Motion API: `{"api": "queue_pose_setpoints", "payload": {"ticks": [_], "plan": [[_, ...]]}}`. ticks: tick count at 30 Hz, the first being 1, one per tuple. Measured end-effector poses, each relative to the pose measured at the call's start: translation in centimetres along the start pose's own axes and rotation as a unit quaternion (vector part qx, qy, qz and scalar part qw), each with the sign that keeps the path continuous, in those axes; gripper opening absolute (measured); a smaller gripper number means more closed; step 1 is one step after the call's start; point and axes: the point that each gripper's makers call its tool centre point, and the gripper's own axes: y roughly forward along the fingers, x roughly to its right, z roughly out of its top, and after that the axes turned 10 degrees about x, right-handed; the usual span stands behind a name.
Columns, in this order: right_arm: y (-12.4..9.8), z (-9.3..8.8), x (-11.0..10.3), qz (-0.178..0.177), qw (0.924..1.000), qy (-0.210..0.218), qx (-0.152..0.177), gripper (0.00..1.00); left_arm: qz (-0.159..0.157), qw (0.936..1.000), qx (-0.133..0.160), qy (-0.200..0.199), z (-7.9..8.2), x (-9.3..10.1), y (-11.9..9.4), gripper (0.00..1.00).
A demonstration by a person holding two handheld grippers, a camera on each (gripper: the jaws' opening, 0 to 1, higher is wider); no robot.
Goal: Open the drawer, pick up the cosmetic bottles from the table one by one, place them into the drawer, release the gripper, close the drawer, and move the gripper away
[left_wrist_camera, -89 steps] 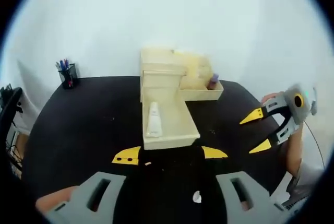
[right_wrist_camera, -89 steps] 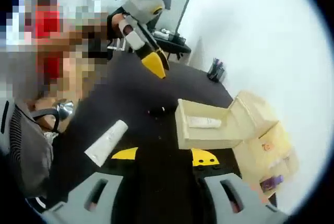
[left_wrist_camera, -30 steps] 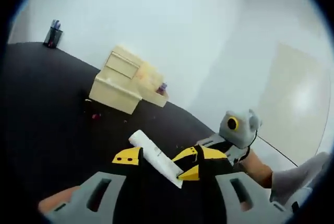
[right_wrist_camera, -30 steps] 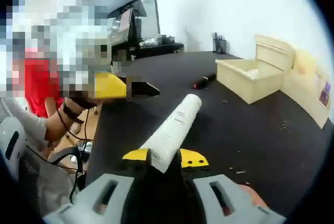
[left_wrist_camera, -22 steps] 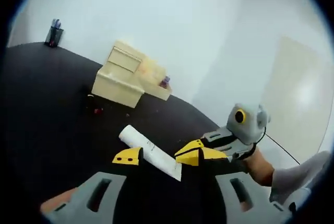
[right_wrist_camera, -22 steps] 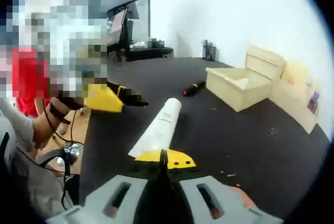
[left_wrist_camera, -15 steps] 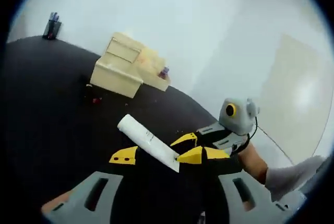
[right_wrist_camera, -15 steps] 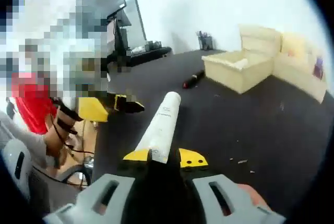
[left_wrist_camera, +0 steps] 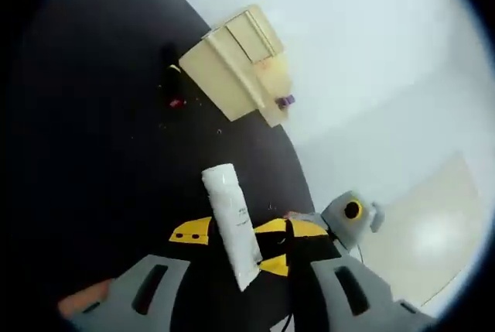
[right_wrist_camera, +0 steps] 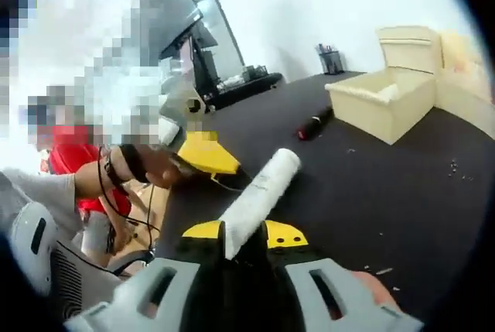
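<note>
Right tongs [right_wrist_camera: 244,233] clench the white tube [right_wrist_camera: 259,200] at its flat crimped end; left tongs [left_wrist_camera: 240,233] are released. Judged light, soft-walled, slippery: grip firmly.

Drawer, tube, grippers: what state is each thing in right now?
Drawer: open.
White tube: off the table, clamped at one end.
Right gripper: shut on the white tube.
Left gripper: open, its jaws either side of the tube.
Dark bottle: lying on the table.
</note>
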Motion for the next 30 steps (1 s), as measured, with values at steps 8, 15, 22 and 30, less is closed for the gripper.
{"api": "queue_pose_setpoints", "payload": {"ticks": [8,15,22,30], "plan": [[-0.1,0.3,0.3,-0.028,0.9994,-0.019,0.006,0.16,0.015,0.9995,0.000,0.029,0.2,-0.1,0.0,0.36],[1.0,-0.1,1.4,-0.020,0.9998,0.005,0.000,0.19,0.013,0.9984,0.011,0.053,1.3,0.8,0.3,0.36],[1.2,0.2,0.1,0.013,0.9980,0.055,0.028,0.19,0.030,0.9965,-0.012,0.077,0.6,0.3,0.7,0.37],[1.7,1.3,0.5,0.001,0.9991,0.015,0.040,0.18,0.030,0.9982,-0.020,0.048,0.7,-0.3,0.9,0.37]]}}
